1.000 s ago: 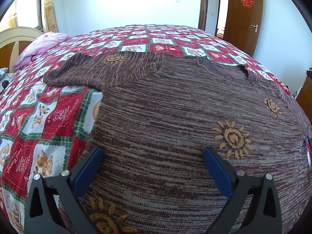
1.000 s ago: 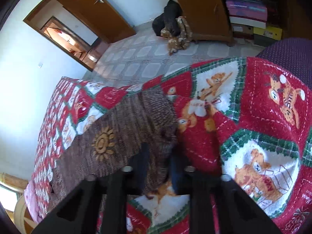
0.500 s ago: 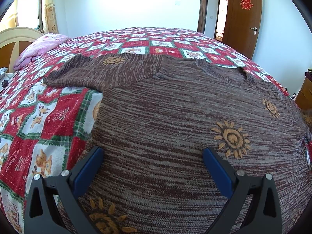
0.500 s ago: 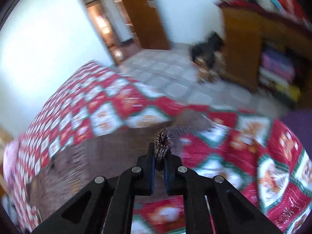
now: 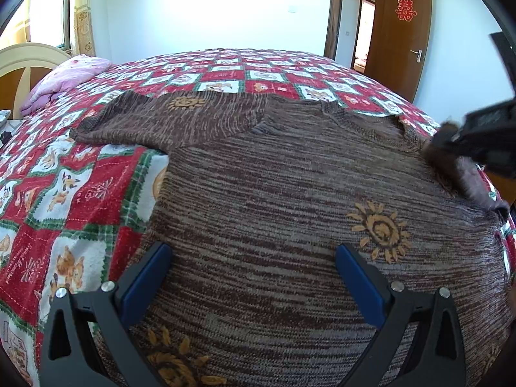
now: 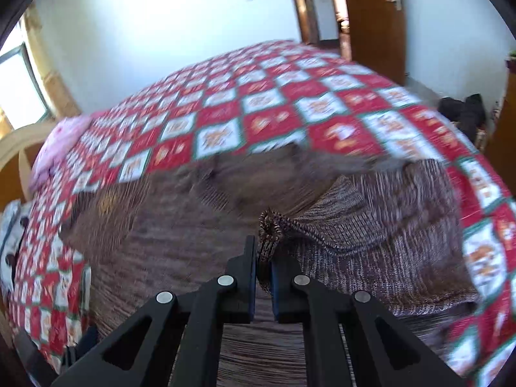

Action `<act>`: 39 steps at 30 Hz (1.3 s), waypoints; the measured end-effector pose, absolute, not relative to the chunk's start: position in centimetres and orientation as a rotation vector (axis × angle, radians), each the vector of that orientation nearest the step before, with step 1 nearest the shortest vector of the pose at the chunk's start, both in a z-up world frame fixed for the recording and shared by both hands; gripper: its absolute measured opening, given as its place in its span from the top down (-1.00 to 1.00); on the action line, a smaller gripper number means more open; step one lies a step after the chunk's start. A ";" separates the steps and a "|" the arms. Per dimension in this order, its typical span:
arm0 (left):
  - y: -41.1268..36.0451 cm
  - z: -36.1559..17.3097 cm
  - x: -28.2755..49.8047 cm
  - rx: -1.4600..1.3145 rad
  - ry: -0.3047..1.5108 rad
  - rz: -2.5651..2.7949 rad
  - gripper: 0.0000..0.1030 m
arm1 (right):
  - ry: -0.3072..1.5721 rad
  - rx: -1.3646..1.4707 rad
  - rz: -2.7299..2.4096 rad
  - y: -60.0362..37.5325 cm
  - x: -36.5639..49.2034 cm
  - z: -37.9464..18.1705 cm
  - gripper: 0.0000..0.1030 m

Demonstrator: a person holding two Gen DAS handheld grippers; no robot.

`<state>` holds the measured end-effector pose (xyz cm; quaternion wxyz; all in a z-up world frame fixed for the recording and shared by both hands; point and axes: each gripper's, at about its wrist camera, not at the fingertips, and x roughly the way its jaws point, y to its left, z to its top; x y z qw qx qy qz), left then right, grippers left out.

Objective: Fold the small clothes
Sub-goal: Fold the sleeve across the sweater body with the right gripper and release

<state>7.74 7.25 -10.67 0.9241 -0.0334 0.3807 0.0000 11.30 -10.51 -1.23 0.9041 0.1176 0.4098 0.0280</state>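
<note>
A red checked quilt [image 5: 80, 200] covers the bed. The brown sweater [image 5: 274, 213] lies spread across it. The right gripper [image 6: 262, 277] pinches its sleeve cuff [image 6: 269, 229] above the body. The left gripper [image 5: 253, 277] hangs wide over the hem.

Red 囍 sign [image 5: 405, 9] on wooden door [image 5: 400, 51]

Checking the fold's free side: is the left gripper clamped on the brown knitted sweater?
No, the left gripper stands wide open above the brown knitted sweater, its blue pads well apart.
</note>
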 end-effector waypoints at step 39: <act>7.1 -10.6 7.5 -0.072 0.763 -0.005 -1.00 | 0.914 0.334 0.149 -13.6 17.4 -2.9 0.87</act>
